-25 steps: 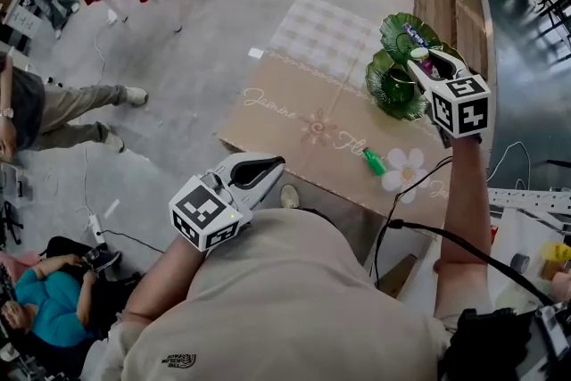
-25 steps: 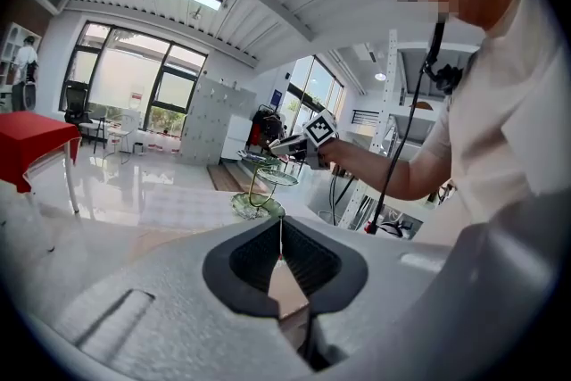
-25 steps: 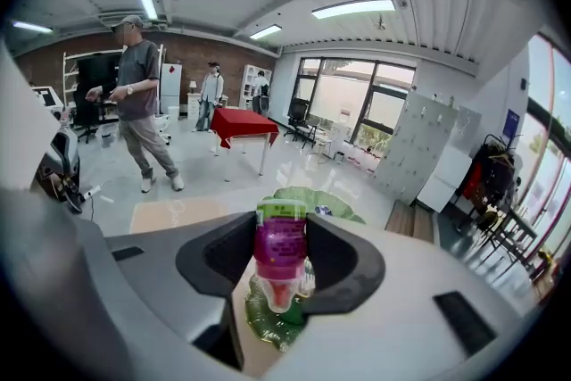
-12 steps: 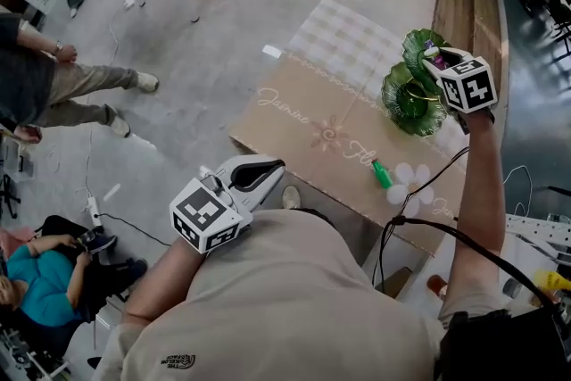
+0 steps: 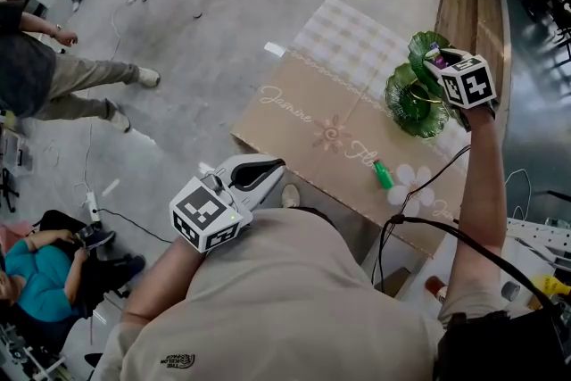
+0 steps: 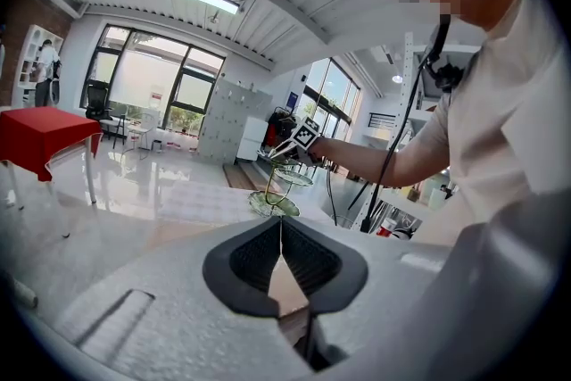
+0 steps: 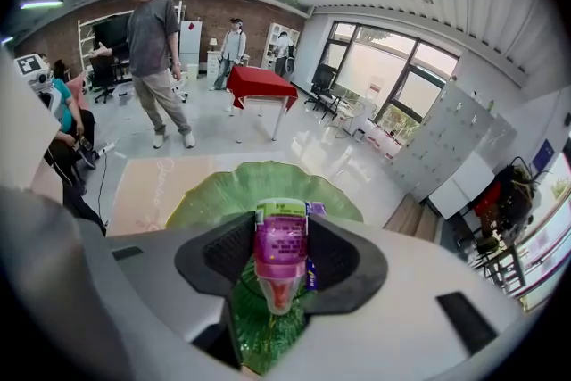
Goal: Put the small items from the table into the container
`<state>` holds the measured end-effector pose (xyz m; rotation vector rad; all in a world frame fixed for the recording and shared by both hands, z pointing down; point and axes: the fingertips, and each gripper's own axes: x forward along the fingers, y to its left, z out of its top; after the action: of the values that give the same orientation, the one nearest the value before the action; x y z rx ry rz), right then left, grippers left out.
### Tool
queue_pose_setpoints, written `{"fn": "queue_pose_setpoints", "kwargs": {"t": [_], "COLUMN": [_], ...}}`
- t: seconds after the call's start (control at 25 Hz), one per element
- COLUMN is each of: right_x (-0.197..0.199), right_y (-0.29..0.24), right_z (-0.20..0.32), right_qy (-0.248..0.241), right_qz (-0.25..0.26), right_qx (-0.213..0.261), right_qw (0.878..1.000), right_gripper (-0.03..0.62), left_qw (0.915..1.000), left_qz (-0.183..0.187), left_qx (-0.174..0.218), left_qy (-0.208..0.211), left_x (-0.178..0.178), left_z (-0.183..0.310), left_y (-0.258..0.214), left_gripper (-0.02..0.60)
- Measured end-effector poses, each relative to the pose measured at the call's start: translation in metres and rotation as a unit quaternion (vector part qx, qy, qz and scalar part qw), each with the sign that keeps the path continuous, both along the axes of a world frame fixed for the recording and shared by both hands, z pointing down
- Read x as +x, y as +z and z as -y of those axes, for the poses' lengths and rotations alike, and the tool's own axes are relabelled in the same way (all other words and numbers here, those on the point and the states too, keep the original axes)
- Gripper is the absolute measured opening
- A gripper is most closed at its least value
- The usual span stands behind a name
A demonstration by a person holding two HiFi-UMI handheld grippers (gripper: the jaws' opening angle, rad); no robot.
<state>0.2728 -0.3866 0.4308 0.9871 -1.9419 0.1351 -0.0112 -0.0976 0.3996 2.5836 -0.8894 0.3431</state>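
From the head view, the right gripper [image 5: 442, 65] is over the green dish [image 5: 412, 103] at the far side of the bench [image 5: 303, 116]. A small green thing [image 5: 382, 175] lies on the bench, not yet put away. The left gripper [image 5: 260, 171] is off the bench, close to the person's body.

In the left gripper view, the jaws are pressed together with nothing in them.

In the right gripper view, a small pink bottle [image 7: 280, 250] sits between the jaws, which touch it on both sides. The jaws are starting to open, and the bottle is right above the dish's top plate. I think the best way is to stay low over the middle of the plate. Opening slowly should keep the bottle from rolling off the wavy edge.
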Motion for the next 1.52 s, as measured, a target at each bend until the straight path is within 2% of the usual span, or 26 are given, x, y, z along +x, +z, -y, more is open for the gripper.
{"fn": "queue_pose_setpoints", "kwargs": {"t": [0.4,0.76,0.92,1.08,1.24,1.36,1.52], "right_x": [0.004,-0.002,-0.015,-0.034,-0.065,-0.089,-0.119], "right_y": [-0.022,-0.058,-0.07,-0.072,-0.058,-0.044,-0.031], "right_z": [-0.008,-0.054,-0.09,-0.137,-0.193,-0.234,-0.286], "right_qy": [0.019,0.056,0.074,0.092,0.104,0.118,0.139], "right_qz": [0.018,0.055,0.085,0.127,0.153,0.179,0.223], "right_qx": [0.034,0.091,0.111,0.125,0.128,0.124,0.114], "right_qw": [0.999,0.993,0.987,0.98,0.974,0.969,0.958], "right_gripper": [0.207,0.206,0.19,0.145,0.07,0.037,0.023], "left_qw": [0.9999,0.9993,0.9985,0.9975,0.9962,0.9947,0.9932], "left_qz": [-0.001,-0.004,-0.011,-0.016,-0.02,-0.022,-0.023], "left_qx": [-0.001,0.003,0.005,0.008,0.01,0.012,0.009], "left_qy": [0.012,0.038,0.053,0.068,0.084,0.1,0.114], "left_x": [-0.007,-0.021,-0.029,-0.037,-0.044,-0.049,-0.061], "left_z": [-0.006,-0.023,-0.035,-0.048,-0.063,-0.077,-0.097], "left_y": [-0.001,-0.007,-0.011,-0.013,-0.014,-0.016,-0.016], "left_gripper": [0.009,0.009,0.009,0.009,0.009,0.009,0.009]}}
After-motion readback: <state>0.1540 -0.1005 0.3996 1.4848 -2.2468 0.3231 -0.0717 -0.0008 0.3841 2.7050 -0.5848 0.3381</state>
